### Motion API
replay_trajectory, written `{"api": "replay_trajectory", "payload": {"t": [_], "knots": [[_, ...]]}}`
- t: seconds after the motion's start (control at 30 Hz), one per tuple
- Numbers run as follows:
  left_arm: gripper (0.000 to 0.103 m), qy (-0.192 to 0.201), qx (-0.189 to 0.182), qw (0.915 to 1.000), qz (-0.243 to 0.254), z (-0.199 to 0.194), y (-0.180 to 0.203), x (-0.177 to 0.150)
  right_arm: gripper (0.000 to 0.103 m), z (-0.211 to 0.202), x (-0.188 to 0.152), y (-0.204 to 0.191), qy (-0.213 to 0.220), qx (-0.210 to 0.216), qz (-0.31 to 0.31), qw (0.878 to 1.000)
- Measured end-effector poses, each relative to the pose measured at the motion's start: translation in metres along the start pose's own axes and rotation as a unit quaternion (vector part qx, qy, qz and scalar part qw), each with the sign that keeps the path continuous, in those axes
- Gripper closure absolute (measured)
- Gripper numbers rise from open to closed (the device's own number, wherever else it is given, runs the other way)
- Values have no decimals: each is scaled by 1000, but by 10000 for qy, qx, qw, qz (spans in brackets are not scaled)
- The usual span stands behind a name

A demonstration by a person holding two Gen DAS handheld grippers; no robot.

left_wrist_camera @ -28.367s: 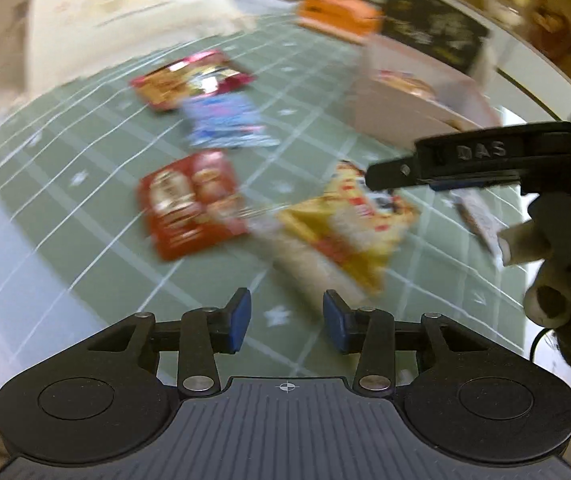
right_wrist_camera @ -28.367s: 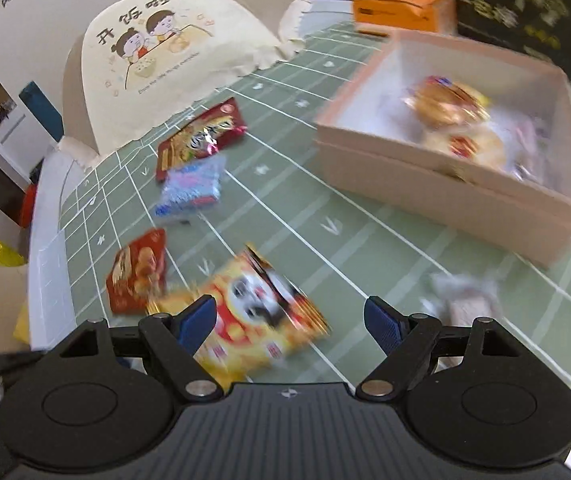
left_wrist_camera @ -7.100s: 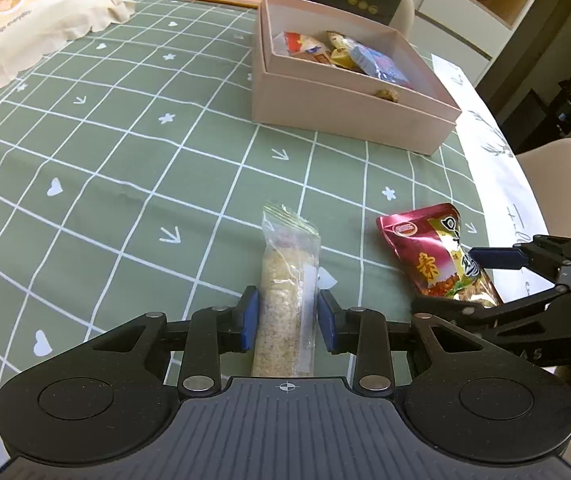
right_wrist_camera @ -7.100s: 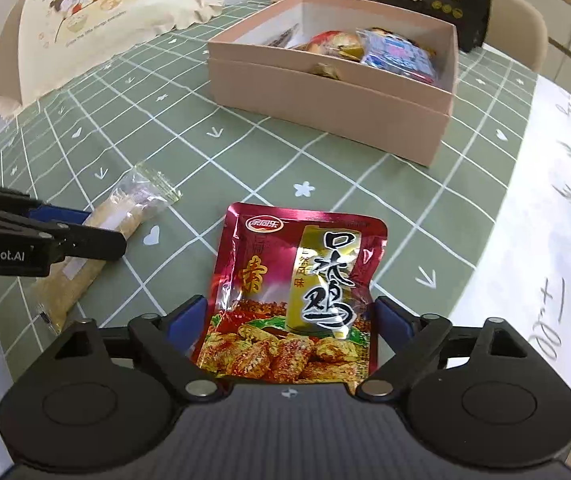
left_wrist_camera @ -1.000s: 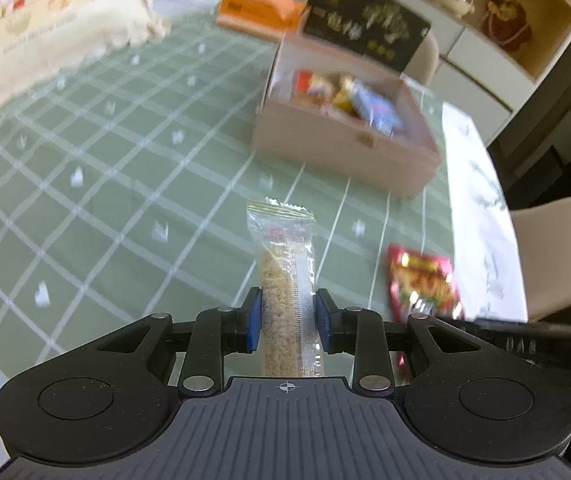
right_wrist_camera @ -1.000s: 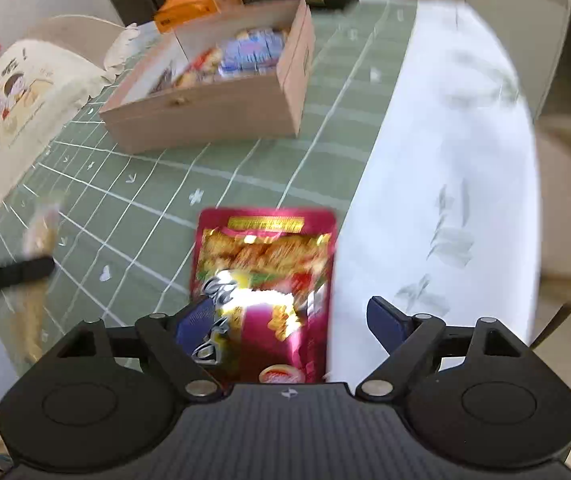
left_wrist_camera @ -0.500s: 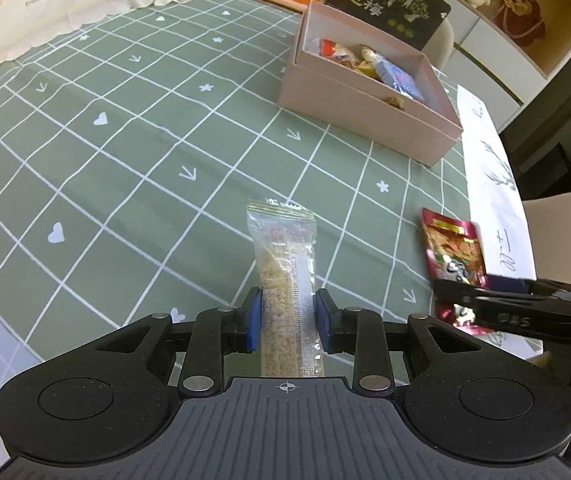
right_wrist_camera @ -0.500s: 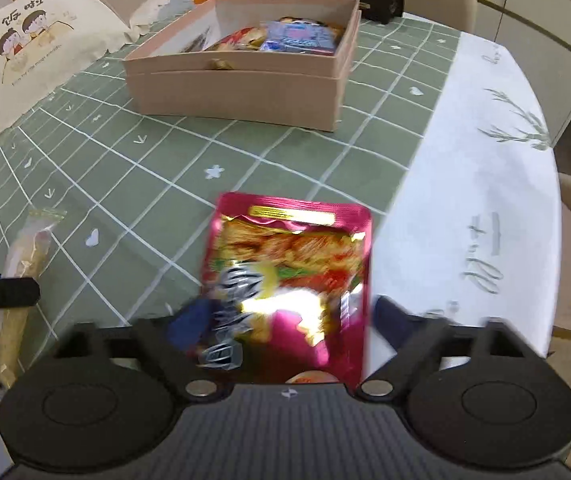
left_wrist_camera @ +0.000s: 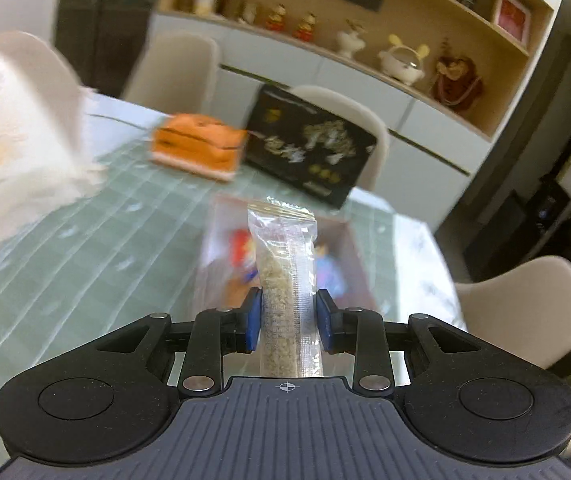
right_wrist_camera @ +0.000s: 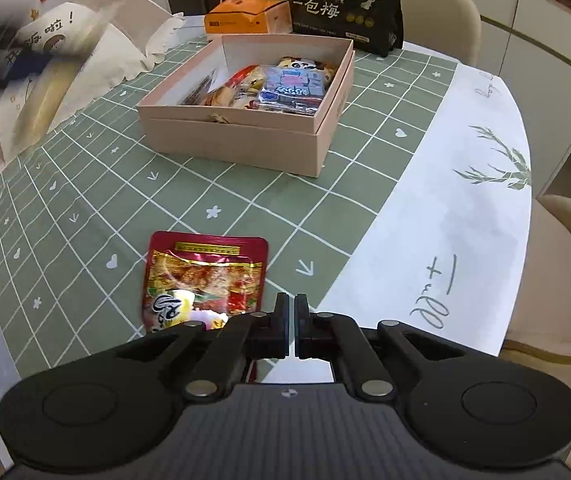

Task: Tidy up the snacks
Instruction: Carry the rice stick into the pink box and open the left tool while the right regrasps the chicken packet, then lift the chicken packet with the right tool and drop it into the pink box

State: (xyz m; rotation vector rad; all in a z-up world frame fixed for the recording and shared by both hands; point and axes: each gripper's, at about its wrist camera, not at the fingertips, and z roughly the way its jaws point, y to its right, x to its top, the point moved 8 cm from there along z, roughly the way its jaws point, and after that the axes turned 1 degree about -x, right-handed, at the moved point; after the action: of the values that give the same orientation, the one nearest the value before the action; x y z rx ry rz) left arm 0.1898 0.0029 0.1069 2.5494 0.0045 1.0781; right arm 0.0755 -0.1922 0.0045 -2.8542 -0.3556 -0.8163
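Note:
My left gripper [left_wrist_camera: 287, 322] is shut on a clear packet of beige crumbly snack [left_wrist_camera: 283, 276] and holds it upright in the air in front of the pink box [left_wrist_camera: 355, 256], which is blurred. In the right wrist view the pink box [right_wrist_camera: 245, 136] holds several snack packs. A red foil snack bag [right_wrist_camera: 205, 276] lies on the green tablecloth just left of my right gripper [right_wrist_camera: 290, 316], whose jaws are shut with nothing between them. The left gripper with its packet shows as a blur at upper left in the right wrist view [right_wrist_camera: 41, 80].
An orange box [right_wrist_camera: 245, 16] and a black bag [right_wrist_camera: 345, 4] stand behind the pink box. A cream chair cover [right_wrist_camera: 85, 40] is at the far left. A white cloth strip [right_wrist_camera: 465, 200] covers the table's right side. Chairs [left_wrist_camera: 525, 304] stand around.
My left gripper has risen and swung toward the pink box with the packet. My right gripper has shut and the red bag now lies on the cloth to its left.

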Motion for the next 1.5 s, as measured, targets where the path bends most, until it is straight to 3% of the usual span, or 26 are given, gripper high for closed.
{"api": "replay_trajectory", "payload": {"t": [0.07, 0.13, 0.2, 0.27, 0.33, 0.43, 0.5, 0.6, 0.67, 0.83, 0.97, 1.07, 1.2, 1.3, 1.43, 1.47, 1.5], "knots": [[68, -290, 7, 9994, -173, 47, -7, 18, 94, -1, -2, -1, -31, 61, -5, 10000], [69, -185, 191, 9992, -298, 65, -18, 25, 73, 1, -5, -3, -141, 164, -8, 9998], [69, 105, 202, 9986, -467, 60, -26, 25, 38, 1, -9, -5, -141, 187, -49, 9997], [69, 100, 175, 9976, -669, 52, -31, 15, 33, 2, -16, -8, -112, 228, -83, 9996], [69, -247, 163, 9979, -584, 45, -31, -12, 33, 7, -24, -10, -242, 308, -16, 9992], [69, -808, -54, 9956, -481, 30, -27, -76, 32, 21, -35, -13, -536, 466, 197, 9973], [72, -1169, -201, 9906, -684, 21, -30, -123, 28, 22, -35, -14, -359, 475, 309, 9977], [73, -1356, 128, 9867, -891, 5, -46, -171, 22, 25, -31, -15, -165, 476, 627, 9968], [77, -1415, 524, 9832, -1028, -2, -58, -187, 13, 29, -28, -17, -113, 529, 885, 9946], [79, -1336, 798, 9839, -874, -10, -65, -188, 0, 44, -15, -49, -397, 492, 622, 9961], [79, -1360, 745, 9846, -807, -20, -68, -197, 0, 61, -12, -73, -566, -413, -50, 9975], [79, -1343, 636, 9851, -861, -23, -70, -199, 0, 68, -7, -77, -403, -352, -144, 9985], [79, -1338, 528, 9852, -931, -26, -73, -200, 0, 76, -1, -77, 130, -388, -97, 9991], [79, -1349, 452, 9850, -979, -27, -75, -200, 2, 76, 2, -74, -4, -267, -239, 9994], [80, -1331, 377, 9845, -1075, -28, -77, -201, 20, 61, -6, -73, -299, -175, -433, 9985], [80, -1331, 372, 9845, -1076, -28, -77, -201, 32, 56, -8, -72, -312, -173, -503, 9981], [80, -1336, 364, 9845, -1073, -28, -77, -201, 38, 51, -8, -72, -317, -167, -608, 9975]]}}
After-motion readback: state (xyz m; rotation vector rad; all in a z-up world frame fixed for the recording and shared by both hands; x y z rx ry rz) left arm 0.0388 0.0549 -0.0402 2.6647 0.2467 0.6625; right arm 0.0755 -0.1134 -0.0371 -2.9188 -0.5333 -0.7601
